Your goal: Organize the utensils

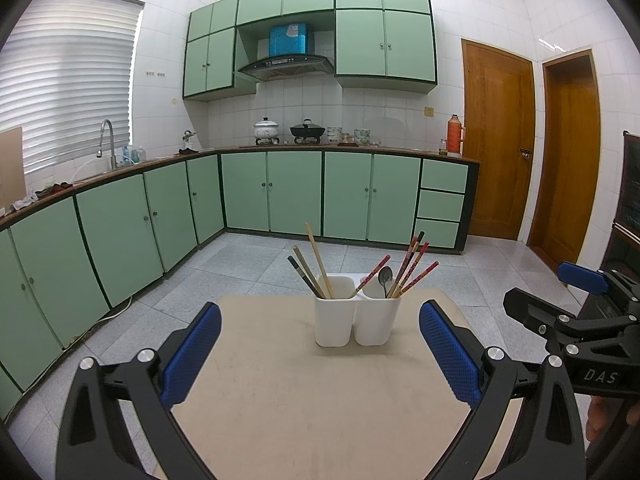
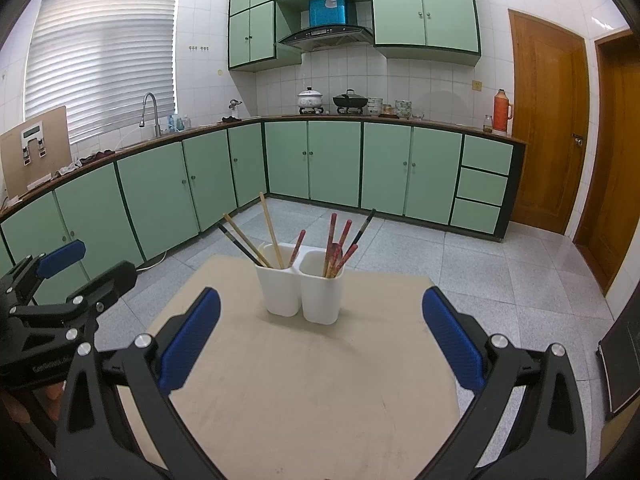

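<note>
the left gripper was spread wide and empty, as was the right gripper. between them on the table, two white holders touched, chopsticks and a spoon already standing inside. sorting looked nearly finished. the holder bottoms stayed hidden.

Matt white plastic holder, prob. wooden chopsticks.
</note>
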